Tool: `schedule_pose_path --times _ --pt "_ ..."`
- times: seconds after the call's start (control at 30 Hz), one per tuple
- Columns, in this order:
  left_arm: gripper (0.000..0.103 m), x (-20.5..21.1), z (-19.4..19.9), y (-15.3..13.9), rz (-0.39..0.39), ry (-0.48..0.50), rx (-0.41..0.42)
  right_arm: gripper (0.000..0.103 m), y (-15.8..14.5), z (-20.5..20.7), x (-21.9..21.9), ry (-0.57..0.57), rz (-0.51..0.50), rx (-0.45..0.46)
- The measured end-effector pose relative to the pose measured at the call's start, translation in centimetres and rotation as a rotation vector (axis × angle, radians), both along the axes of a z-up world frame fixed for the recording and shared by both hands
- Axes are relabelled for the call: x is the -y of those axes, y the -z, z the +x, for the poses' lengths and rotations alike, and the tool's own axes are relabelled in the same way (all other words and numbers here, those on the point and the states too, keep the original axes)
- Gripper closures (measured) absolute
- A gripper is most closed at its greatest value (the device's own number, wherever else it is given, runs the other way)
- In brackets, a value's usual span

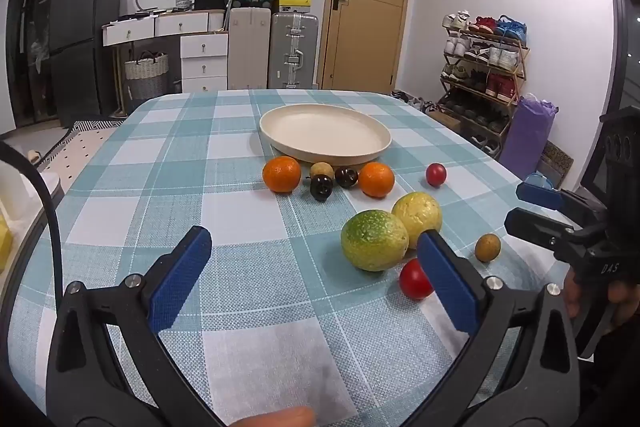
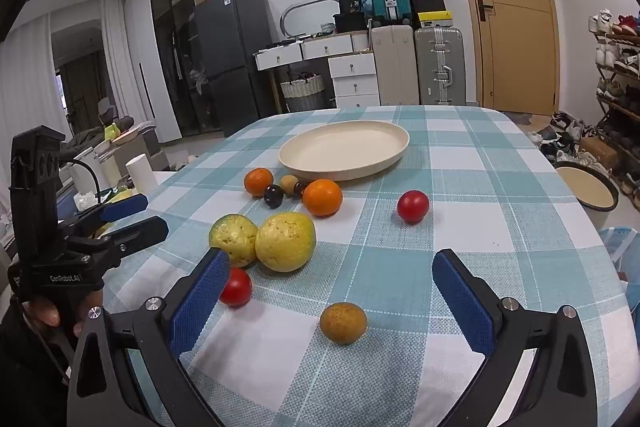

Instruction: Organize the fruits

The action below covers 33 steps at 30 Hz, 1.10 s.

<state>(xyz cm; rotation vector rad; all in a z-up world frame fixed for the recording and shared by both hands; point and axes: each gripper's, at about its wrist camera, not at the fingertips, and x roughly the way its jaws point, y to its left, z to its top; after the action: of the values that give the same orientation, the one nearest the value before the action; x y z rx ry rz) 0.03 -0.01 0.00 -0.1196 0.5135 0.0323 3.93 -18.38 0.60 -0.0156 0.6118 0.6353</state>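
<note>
An empty cream plate sits far on the checked table. In front of it lie two oranges, two dark plums and a small brown fruit. Nearer lie a green-yellow fruit, a yellow fruit, two red tomatoes and a brown round fruit. My left gripper is open and empty above the cloth. My right gripper is open, the brown fruit lying just ahead between its fingers.
The right gripper shows at the right edge of the left wrist view; the left gripper shows at the left of the right wrist view. A cream bowl stands beyond the table's right edge. Suitcases, drawers and a shoe rack stand behind.
</note>
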Motion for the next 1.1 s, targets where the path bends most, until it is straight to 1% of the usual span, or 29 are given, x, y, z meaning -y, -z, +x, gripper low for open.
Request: schedule_pose_path --times 0.07,0.3,0.37,0.57,0.77,1.1 --pt "0.000 0.03 -0.01 -0.01 0.014 -0.002 0.004 0.000 0.00 0.04 0.02 0.004 -0.001 -0.003" --pt "0.000 -0.11 -0.23 -0.03 -0.008 -0.011 0.011 0.000 0.04 0.03 0.05 0.004 -0.005 0.002" --pt "0.000 -0.24 -0.02 -0.02 -0.008 -0.001 0.001 0.000 0.11 0.03 -0.03 0.006 -0.003 0.001" --pt "0.000 -0.69 0.03 0.14 0.007 0.002 0.001 0.000 0.08 0.08 0.21 0.002 0.002 -0.004" --pt "0.000 0.22 -0.01 0.01 0.027 0.003 0.000 0.000 0.27 0.34 0.34 0.006 0.016 -0.009" --pt "0.000 0.28 -0.02 0.01 0.031 0.002 0.001 0.000 0.32 0.31 0.59 0.014 0.013 -0.011"
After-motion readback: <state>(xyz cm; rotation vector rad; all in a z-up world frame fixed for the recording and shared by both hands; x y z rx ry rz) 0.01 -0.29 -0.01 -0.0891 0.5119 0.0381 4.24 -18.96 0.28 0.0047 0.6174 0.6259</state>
